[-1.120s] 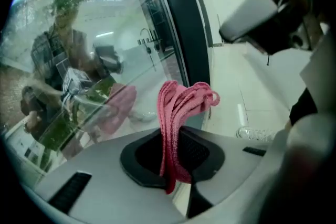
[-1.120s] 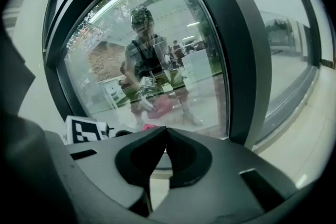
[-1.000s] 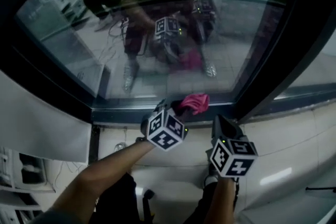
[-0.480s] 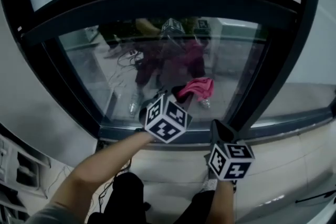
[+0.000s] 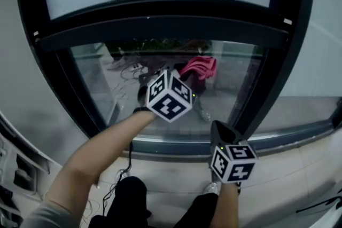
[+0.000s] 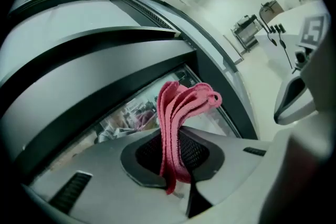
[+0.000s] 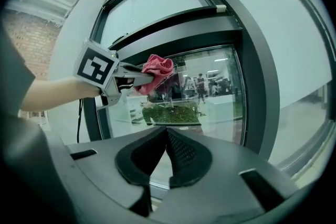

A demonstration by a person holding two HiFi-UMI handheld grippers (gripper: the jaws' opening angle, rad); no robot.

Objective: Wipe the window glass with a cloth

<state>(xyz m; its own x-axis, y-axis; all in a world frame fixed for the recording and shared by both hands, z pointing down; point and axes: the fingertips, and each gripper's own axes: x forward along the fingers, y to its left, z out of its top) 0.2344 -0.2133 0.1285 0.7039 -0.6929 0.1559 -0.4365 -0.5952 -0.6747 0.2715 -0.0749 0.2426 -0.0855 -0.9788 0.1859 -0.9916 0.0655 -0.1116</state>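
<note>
Dark-framed window glass [image 5: 96, 83] faces me. My left gripper [image 6: 176, 165] has its fingers [image 6: 202, 152] clamped on the pink cloth [image 6: 181, 107] near the glass's top edge. My right gripper [image 7: 166, 136], by the glass's bottom edge, has fingers together, empty.

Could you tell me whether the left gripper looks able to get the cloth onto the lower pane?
Probably yes: the left gripper holds the pink cloth close before the lower pane, with nothing between them.
</note>
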